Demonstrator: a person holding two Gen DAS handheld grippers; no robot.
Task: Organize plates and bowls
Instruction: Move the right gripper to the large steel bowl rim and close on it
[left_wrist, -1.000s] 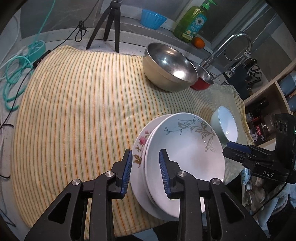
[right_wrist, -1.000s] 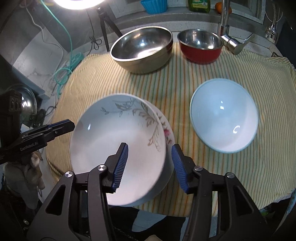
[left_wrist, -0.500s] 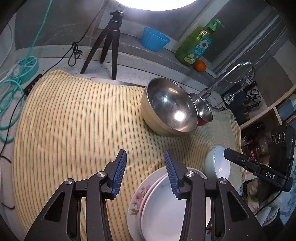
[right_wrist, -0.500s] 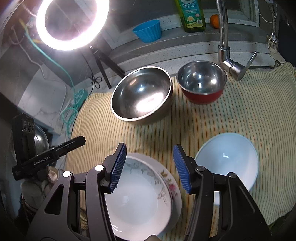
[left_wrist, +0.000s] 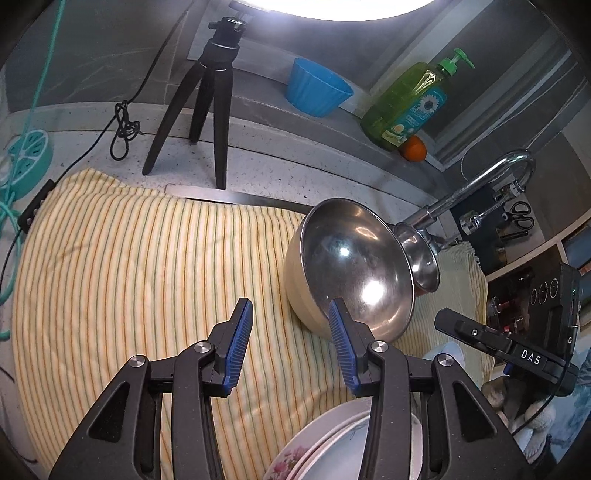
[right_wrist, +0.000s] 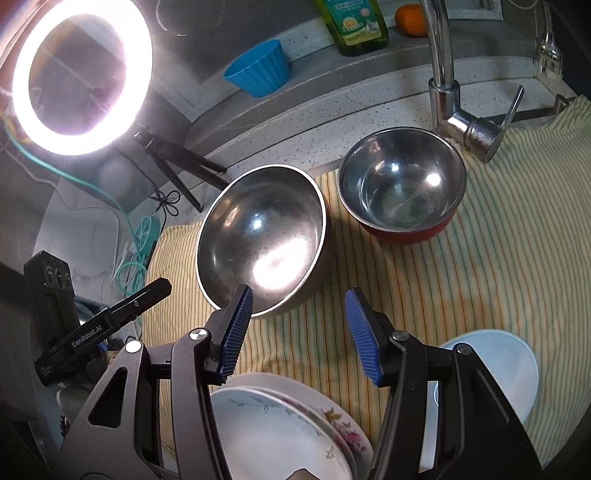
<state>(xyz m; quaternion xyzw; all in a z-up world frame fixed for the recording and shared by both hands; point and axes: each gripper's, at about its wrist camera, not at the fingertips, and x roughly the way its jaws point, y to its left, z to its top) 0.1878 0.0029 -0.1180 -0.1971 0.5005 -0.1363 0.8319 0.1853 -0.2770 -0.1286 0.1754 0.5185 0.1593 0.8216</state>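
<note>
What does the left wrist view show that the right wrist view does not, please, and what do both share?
Only the left wrist view shows the scissors beyond the tap and the soap bottle's green pump. Only the right wrist view shows the whole lit ring light and the red-sided steel bowl's inside. Both share the large steel bowl, blue cup, orange, striped cloth, stacked floral plates and open, empty jaws on each gripper.

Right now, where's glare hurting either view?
Right wrist: lit ring light blooms, bright hotspot inside large steel bowl. Left wrist: the light blows out the top edge, smaller glints in the same bowl; fisheye bends edges in both.
</note>
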